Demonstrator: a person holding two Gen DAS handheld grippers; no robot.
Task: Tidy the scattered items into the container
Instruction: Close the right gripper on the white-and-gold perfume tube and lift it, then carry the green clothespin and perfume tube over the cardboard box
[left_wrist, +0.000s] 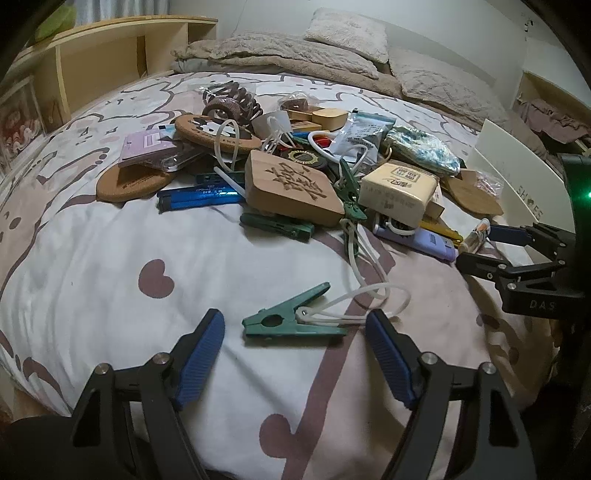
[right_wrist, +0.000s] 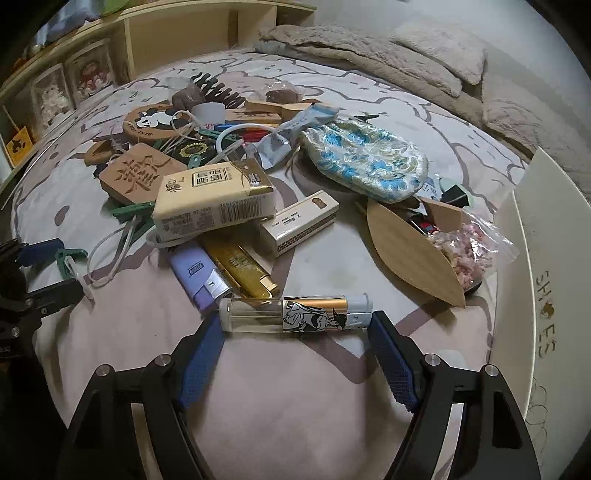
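Lighters and clips lie heaped on the bed (right_wrist: 280, 398), and the nearest is a clear lighter (right_wrist: 295, 313) with a cartoon print, its long axis running crosswise to the right hand-held gripper (right_wrist: 295, 338). Its two ends sit just at the blue pads, which stand open around it, not visibly pressing. A green clothespin (left_wrist: 291, 317) with a white cord lies likewise between the open jaws of the left hand-held gripper (left_wrist: 295, 336). The white shoe box (right_wrist: 546, 295), likely the container, stands to the right, nearer the right hand.
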